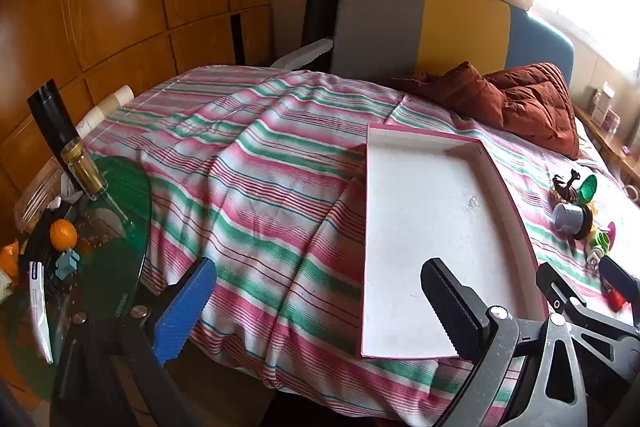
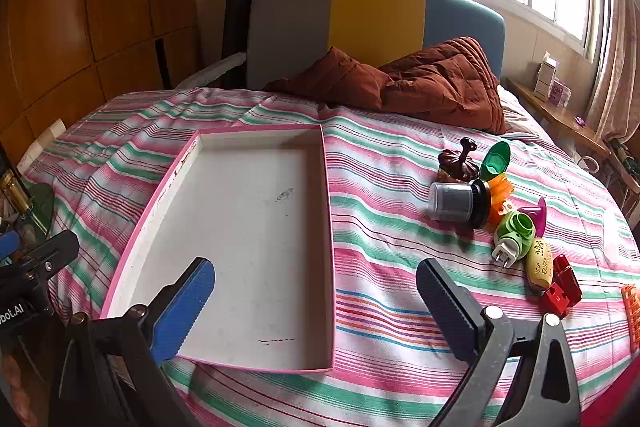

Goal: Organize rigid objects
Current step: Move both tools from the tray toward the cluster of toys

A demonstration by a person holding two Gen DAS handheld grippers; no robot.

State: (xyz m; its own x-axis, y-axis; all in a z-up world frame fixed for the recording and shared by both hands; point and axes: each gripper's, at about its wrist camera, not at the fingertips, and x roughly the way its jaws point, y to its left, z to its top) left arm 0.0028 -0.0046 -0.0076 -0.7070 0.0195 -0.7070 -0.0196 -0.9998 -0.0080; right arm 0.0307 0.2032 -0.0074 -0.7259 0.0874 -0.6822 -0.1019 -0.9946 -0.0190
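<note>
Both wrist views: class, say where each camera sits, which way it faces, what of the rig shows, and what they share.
Left wrist: on the left gripper, facing down over the bed; its open fingers and the right gripper show.
Right wrist: on the right gripper, facing the toys; its open fingers show.
Shared: empty tray, toys, headboard.

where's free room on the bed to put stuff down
Free: inside the tray, and the bedspread between the tray and the toy pile. Also the bedspread left of the tray. Crowded: the toy pile near the right edge, and the quilt by the headboard.
</note>
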